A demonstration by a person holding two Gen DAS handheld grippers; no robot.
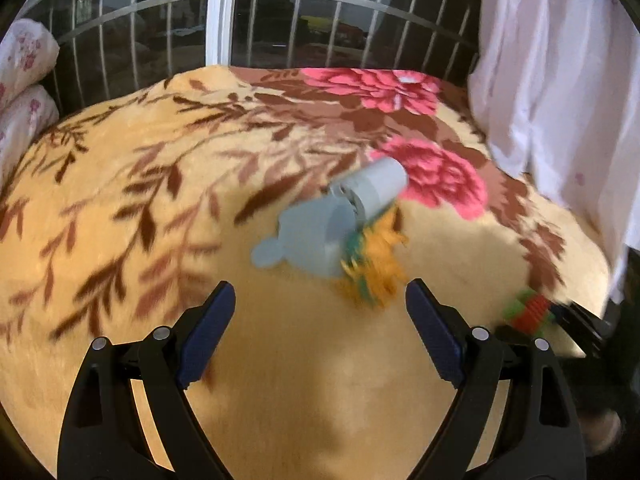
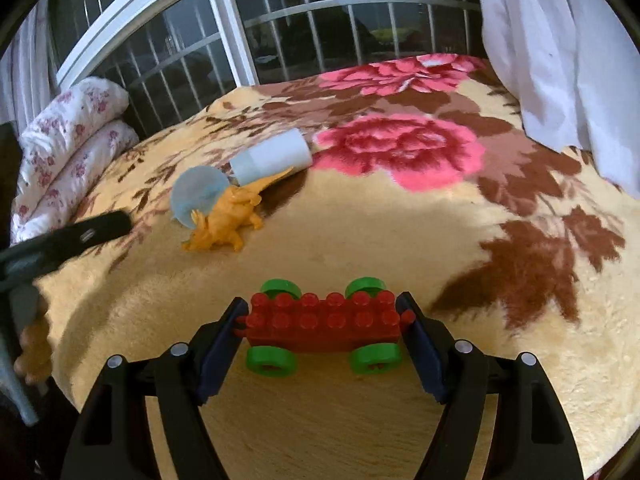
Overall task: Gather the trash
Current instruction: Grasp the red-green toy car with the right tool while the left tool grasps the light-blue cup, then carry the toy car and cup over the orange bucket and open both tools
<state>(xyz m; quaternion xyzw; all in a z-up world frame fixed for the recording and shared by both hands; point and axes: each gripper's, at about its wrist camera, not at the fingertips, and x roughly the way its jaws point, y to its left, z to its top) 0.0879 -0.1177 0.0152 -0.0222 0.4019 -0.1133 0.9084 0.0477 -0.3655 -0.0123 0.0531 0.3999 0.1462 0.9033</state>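
Toys lay scattered on the bed's yellow plush blanket with pink flowers (image 2: 360, 220). Nearest was a red studded brick car with four green wheels (image 2: 324, 324), sitting on the blanket between the blue pads of the right gripper (image 2: 323, 318), which pressed against the short pegs at its two ends; the jaws looked clamped on the car lengthwise. Further up the blanket an orange plastic dinosaur (image 2: 228, 220) lay against a pale blue tipped-over cup (image 2: 274, 156) and its round pale blue lid (image 2: 198, 196). The left gripper (image 1: 320, 328) hovered near that cluster with its jaws wide apart and nothing between them; its view was blurred. Behind stood a barred window (image 2: 280, 32), a white curtain (image 2: 560, 52) to the right and floral pillows (image 2: 68, 140) to the left.

Risk, as I judged it, lay in the grip: held only by the thin end pegs, the car could pivot or slip out on lifting, since its wheels roll. The left gripper might knock the dinosaur or send the cup rolling.
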